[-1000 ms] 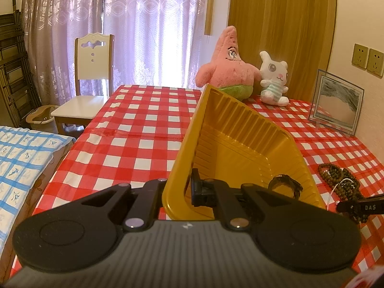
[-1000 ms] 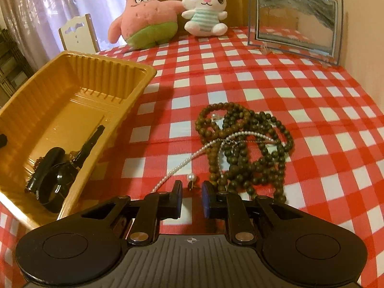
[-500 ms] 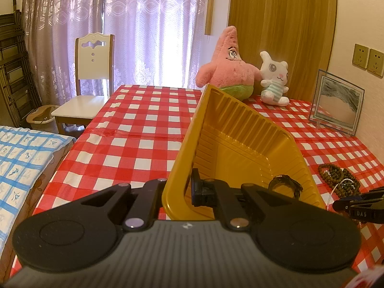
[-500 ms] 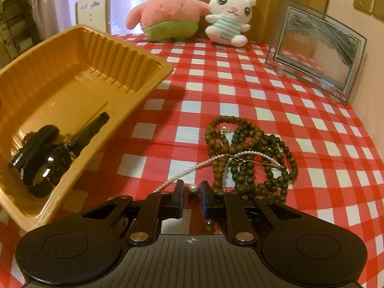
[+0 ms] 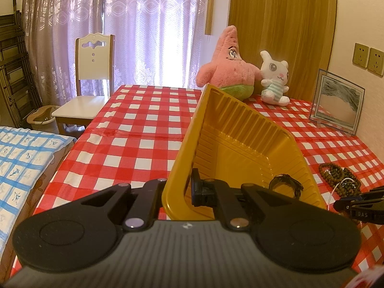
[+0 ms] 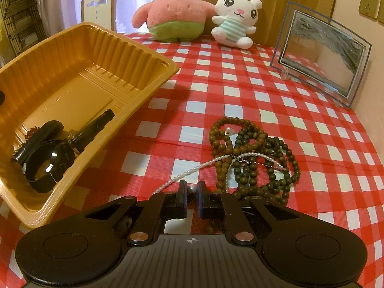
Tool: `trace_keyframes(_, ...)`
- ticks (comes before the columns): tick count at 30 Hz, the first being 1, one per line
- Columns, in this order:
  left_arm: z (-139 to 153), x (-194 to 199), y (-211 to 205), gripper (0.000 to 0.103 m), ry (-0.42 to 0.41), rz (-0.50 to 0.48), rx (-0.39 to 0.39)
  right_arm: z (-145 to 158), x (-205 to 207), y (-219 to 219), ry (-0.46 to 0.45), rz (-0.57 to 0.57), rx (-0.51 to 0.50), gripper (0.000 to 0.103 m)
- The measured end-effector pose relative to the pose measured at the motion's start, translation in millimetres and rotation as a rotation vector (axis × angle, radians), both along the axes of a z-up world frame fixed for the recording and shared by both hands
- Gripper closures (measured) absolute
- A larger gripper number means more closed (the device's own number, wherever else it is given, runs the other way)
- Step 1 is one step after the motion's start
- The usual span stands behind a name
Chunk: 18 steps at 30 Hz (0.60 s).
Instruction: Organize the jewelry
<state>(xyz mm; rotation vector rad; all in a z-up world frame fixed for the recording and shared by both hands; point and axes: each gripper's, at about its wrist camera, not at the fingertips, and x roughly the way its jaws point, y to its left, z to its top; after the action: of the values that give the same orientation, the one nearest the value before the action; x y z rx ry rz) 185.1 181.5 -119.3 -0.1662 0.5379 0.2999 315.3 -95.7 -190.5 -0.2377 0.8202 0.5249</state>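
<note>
A yellow plastic tray [image 5: 240, 129] stands tilted on the checked tablecloth, and my left gripper [image 5: 177, 192] is shut on its near wall, one finger outside and one inside. A black watch [image 6: 48, 165] and other dark pieces lie in the tray [image 6: 115, 48]. To its right, a white pearl necklace [image 6: 204, 164] runs across a heap of dark wooden bead strands [image 6: 249, 148]. My right gripper [image 6: 192, 192] is shut on the large pearl at the necklace's near end. In the left wrist view the right gripper [image 5: 360, 204] shows at the right edge, close to the beads [image 5: 336, 172].
A pink star plush [image 6: 172, 12] and a white rabbit plush [image 6: 237, 16] sit at the table's far edge. A glass picture frame [image 6: 321, 60] stands at the right by the wall. A white chair [image 5: 91, 84] stands beyond the table, and a blue checked bed [image 5: 21, 158] lies left.
The right gripper's jaws have narrowed onto the end pearl, and its view has rolled so the tray and table sit more level. The left gripper and tray have not moved.
</note>
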Motion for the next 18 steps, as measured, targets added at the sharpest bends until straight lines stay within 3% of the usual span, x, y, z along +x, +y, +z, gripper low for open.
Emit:
trace_keyframes(9, 0, 1, -1, 0.097, 0.001, 0.001, 0.0, 2, -2, -2, 0.003, -0.004, 0.015, 0.095)
trace_keyframes(18, 0, 1, -1, 0.097, 0.001, 0.0, 0.001, 22, -2, -18, 0.03, -0.052, 0.128, 0.095)
